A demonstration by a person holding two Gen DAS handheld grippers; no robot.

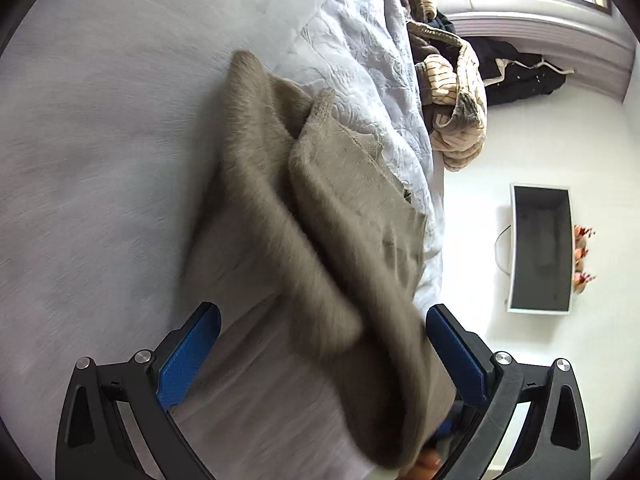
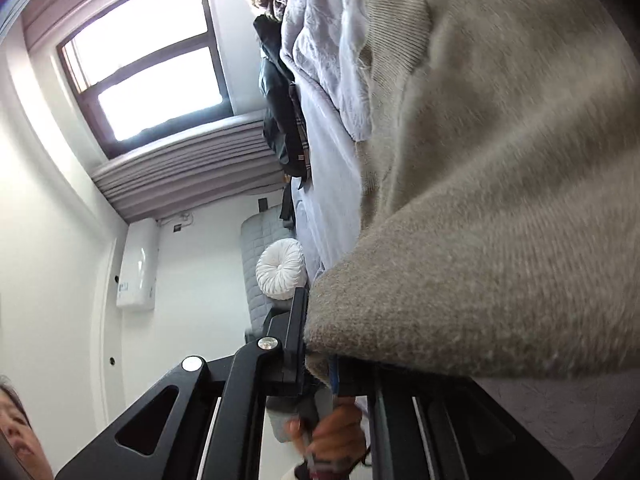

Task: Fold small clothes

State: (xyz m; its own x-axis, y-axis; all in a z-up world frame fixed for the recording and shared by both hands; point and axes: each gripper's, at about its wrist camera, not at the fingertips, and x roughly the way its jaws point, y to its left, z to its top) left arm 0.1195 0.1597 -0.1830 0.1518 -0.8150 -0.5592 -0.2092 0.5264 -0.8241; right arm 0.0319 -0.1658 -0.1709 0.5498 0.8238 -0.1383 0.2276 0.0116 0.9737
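A fuzzy taupe knit garment (image 1: 320, 200) lies partly folded on the pale grey bed sheet (image 1: 100, 160), running from the middle down to the bottom of the left wrist view. My left gripper (image 1: 322, 314) is open, its blue pads (image 1: 188, 356) wide apart; the garment passes between them close to the right finger. In the right wrist view the same knit (image 2: 500, 240) fills the right side and drapes over my right gripper (image 2: 316, 312), which is shut on a fold of it. One of its fingers is hidden under the cloth.
A quilted pale blue blanket (image 1: 360, 60) is bunched beside the garment, with a heap of striped and dark clothes (image 1: 452, 80) beyond it. A white-rimmed box (image 1: 540, 248) stands on the floor. A window (image 2: 148, 60), a round white cushion (image 2: 280, 268) and a person's hand (image 2: 340, 428) also show.
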